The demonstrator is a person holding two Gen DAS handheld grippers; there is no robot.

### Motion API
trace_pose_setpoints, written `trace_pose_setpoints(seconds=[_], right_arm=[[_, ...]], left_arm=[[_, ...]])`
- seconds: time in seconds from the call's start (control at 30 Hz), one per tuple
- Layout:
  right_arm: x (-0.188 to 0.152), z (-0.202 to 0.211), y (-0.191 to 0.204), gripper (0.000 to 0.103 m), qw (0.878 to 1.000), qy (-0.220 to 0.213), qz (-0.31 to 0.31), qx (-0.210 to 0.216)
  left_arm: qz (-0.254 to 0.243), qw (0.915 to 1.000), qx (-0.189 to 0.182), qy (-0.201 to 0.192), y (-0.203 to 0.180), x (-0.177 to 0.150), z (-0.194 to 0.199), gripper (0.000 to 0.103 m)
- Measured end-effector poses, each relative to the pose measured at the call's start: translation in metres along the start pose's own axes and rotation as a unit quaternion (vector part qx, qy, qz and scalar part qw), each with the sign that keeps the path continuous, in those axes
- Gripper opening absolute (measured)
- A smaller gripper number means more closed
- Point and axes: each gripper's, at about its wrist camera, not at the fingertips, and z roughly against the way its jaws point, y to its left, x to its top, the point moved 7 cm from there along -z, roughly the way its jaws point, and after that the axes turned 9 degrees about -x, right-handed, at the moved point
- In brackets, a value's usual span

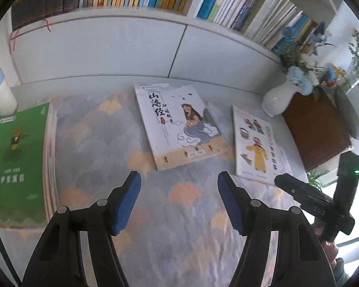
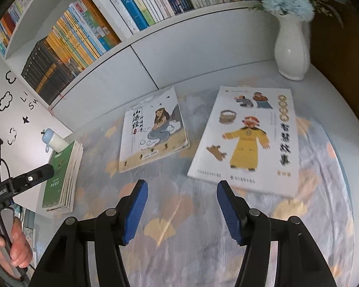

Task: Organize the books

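Observation:
Two picture books lie flat on the patterned cloth: one with a seated long-haired figure [image 1: 179, 126] [image 2: 153, 129] and one with a yellow-robed figure [image 1: 257, 146] [image 2: 249, 141]. A stack of books topped by a green cover [image 1: 16, 162] [image 2: 62, 174] sits at the left. My left gripper [image 1: 179, 203] hovers open over bare cloth just short of the seated-figure book, nothing between its blue pads. My right gripper [image 2: 182, 211] is open too, above the cloth near the front edge of the yellow-robed book. Each gripper shows at the edge of the other's view.
A white bookcase [image 1: 131, 38] [image 2: 141, 55] full of upright books runs along the back. A white vase with blue flowers [image 1: 278, 98] [image 2: 292, 47] stands at the back right beside a brown box [image 1: 318, 129]. A white bottle with a blue cap [image 1: 2, 95] [image 2: 56, 141] stands behind the stack.

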Motion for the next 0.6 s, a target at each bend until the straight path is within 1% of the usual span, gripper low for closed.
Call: trace_pose_setpoints(seconds=[0.03, 0.1, 0.2, 0.33, 0.47, 0.53, 0.57, 0.6], right_arm=[[0.004, -0.005, 0.002, 0.061, 1.0, 0.0, 0.003, 0.0], [0.014, -0.016, 0.006, 0.061, 1.0, -0.005, 0.011, -0.003], [0.026, -0.035, 0.011, 0.061, 1.0, 0.0, 0.021, -0.003], [0.037, -0.066, 0.017, 0.061, 0.999, 0.01, 0.033, -0.018], [0.045, -0.095, 0.024, 0.061, 0.998, 0.015, 0.046, -0.033], [0.047, -0.105, 0.028, 0.058, 0.998, 0.02, 0.054, -0.036], [0.048, -0.112, 0.031, 0.052, 0.997, 0.024, 0.062, -0.035], [0.049, -0.117, 0.033, 0.048, 0.997, 0.025, 0.065, -0.038]], left_arm=[[0.003, 1.0, 0.003, 0.004, 0.003, 0.002, -0.007, 0.061], [0.0, 0.9997, -0.01, 0.02, 0.005, 0.004, -0.024, 0.058], [-0.004, 0.9994, -0.006, 0.033, 0.01, 0.008, -0.047, 0.058], [0.025, 0.9986, -0.004, 0.047, 0.029, 0.011, -0.077, 0.058], [0.042, 0.9979, -0.003, 0.049, 0.044, 0.014, -0.098, 0.058], [0.05, 0.9974, 0.002, 0.051, 0.052, 0.013, -0.107, 0.058], [0.054, 0.9971, 0.001, 0.053, 0.054, 0.012, -0.112, 0.058], [0.06, 0.9967, -0.001, 0.055, 0.058, 0.01, -0.118, 0.055]])
